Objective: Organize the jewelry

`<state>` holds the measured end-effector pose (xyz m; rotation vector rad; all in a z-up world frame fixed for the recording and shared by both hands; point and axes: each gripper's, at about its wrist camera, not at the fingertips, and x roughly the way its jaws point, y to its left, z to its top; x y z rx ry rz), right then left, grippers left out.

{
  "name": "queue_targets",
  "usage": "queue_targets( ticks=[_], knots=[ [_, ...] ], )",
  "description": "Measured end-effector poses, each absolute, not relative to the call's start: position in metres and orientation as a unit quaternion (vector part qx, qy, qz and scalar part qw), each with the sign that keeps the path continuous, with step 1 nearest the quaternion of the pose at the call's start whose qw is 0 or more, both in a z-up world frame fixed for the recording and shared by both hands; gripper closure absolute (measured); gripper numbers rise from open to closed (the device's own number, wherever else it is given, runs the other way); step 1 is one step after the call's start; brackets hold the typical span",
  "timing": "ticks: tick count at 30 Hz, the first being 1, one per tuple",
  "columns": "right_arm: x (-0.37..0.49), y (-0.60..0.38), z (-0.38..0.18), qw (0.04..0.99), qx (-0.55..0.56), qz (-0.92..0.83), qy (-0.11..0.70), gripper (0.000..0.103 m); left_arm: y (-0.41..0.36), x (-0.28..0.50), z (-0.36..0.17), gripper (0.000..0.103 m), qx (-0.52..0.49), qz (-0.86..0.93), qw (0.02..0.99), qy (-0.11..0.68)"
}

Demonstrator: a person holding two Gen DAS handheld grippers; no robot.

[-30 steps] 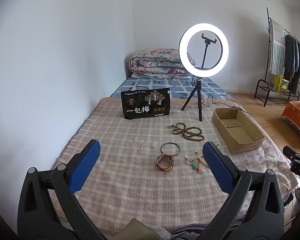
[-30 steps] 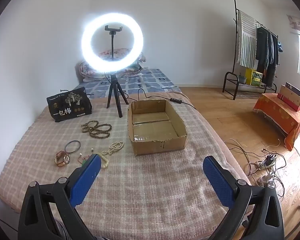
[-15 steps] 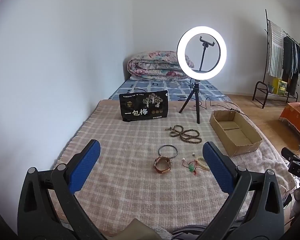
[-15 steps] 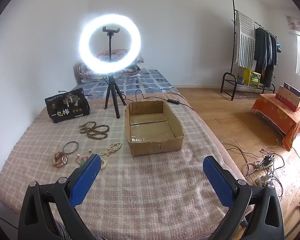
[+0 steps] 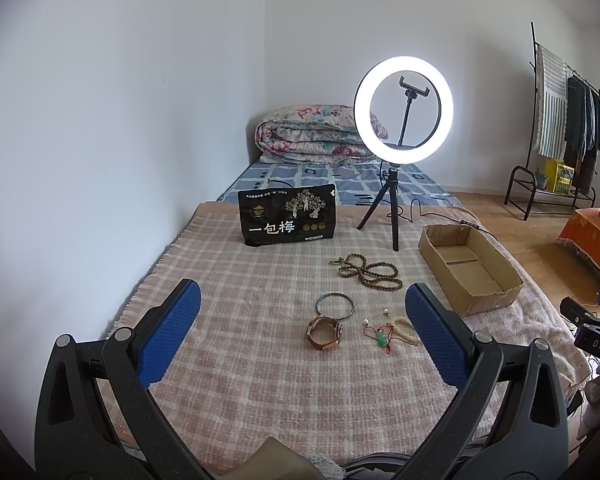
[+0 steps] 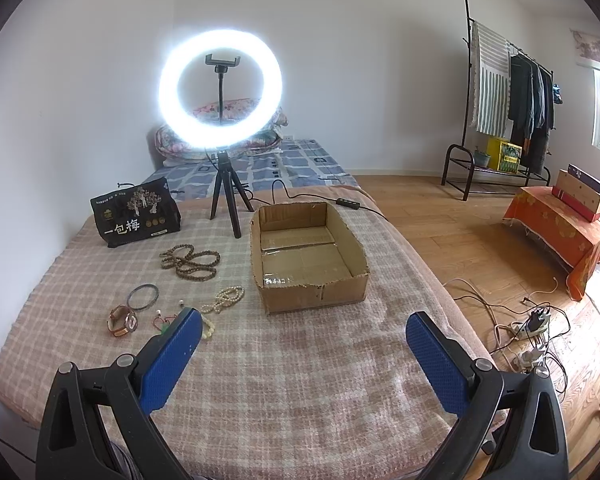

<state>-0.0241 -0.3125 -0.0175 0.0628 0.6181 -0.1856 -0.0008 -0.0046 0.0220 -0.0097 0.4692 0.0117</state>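
Jewelry lies loose on a checked blanket [image 5: 240, 280]: a brown bead necklace [image 5: 366, 270], a thin dark bangle [image 5: 335, 305], a brown-strap watch [image 5: 324, 332], a red cord with a green pendant [image 5: 380, 338], two small pearls and a cream bead strand [image 6: 224, 300]. An empty cardboard box [image 6: 308, 256] stands right of them. My left gripper [image 5: 302, 334] hovers open above the near blanket, short of the watch. My right gripper [image 6: 302, 356] is open too, low before the box; its left finger hides part of the red cord.
A lit ring light on a small tripod [image 5: 396, 208] stands behind the jewelry, its cable trailing past the box. A black snack bag [image 5: 288, 218] stands at the back left. A white wall runs along the left. Cables and a power strip [image 6: 532, 328] lie on the wooden floor.
Both grippers have drawn back and risen a little, so the jewelry and box look smaller and farther. Both stay open. Nothing on the blanket has moved.
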Motion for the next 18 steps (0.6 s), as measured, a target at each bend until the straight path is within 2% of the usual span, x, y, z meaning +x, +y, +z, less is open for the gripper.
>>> queue_targets(
  ticks=[18],
  knots=[
    [-0.0222,-0.3127,-0.0207,0.947,0.034,-0.09,0.307,0.0,-0.0039,-0.0003,0.0223,0.0,-0.005,0.004,0.973,0.23]
  ],
)
